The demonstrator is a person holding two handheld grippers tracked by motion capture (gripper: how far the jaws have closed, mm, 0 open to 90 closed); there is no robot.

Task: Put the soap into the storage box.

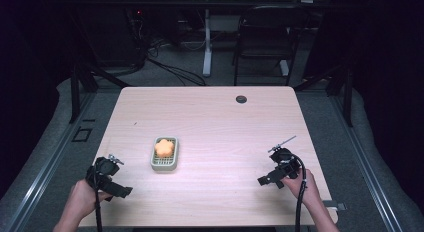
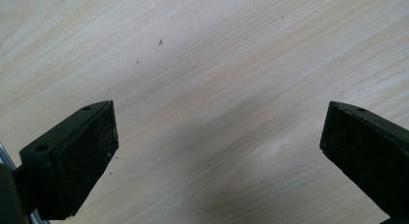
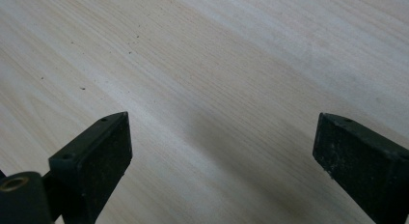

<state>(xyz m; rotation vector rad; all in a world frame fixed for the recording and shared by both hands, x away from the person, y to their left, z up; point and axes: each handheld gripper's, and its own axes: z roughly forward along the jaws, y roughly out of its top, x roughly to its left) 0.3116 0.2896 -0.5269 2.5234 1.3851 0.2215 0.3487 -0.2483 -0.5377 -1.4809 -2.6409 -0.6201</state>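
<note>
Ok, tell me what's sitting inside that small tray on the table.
An orange flower-shaped piece lies in the pale green tray, on what looks like a slatted insert. Whatever is beneath that piece and the slats is covered, so I cannot tell.

The table (image 1: 210,112) surface is largely bare. One obstacle stands left of centre: a small green tray (image 1: 164,164) carrying an orange flower-shaped piece (image 1: 164,148). A dark round grommet (image 1: 241,99) lies flush near the far edge. Bare wood lies between both grippers' wide-apart jaws.

One table (image 1: 210,112), one tray (image 1: 164,164), one orange flower-shaped piece (image 1: 164,148), two grippers.
</note>
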